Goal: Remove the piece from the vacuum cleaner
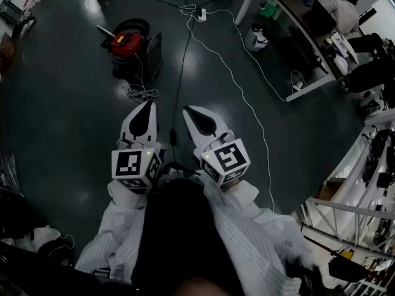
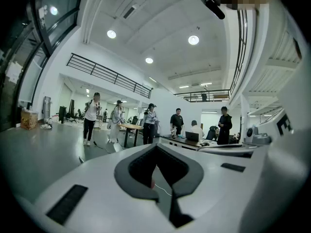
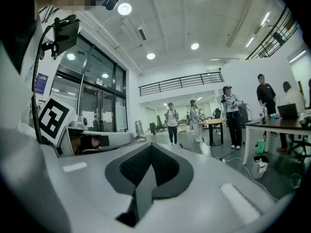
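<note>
The left tool point(image 1: 147, 108) is held with its two jaws together, and nothing is clamped between them. In the left gripper view the tips of this tool point(image 2: 156, 147) are seen closed, with only the dark cut-out behind them left open. Through this cut-out a small red spot and a thin white line are seen; it is possibly the vacuum cleaner, but the view is too small to be sure. The right tool point(image 1: 192, 115) is also closed and empty, and in the right gripper view its jaws point(image 3: 151, 146) are pressed together along one line.

Both tools are held side by side in front of the body, near each other but not touching. A marker cube point(image 1: 136, 165) is carried on the left tool, and a second marker cube point(image 1: 226, 159) on the right one. White sleeves point(image 1: 117, 227) are seen below them.

The vacuum cleaner point(image 1: 126, 45), red and black, stands on the dark floor point(image 1: 62, 116), well apart from both tools and ahead of the left one. A coiled white cable point(image 1: 142, 93) lies just beside it. A long white cord point(image 1: 247, 97) runs over the floor to a power strip point(image 1: 200, 14). At the upper right a white surface point(image 1: 290, 17) is placed, and a person point(image 1: 342, 11) is seated behind it.
</note>
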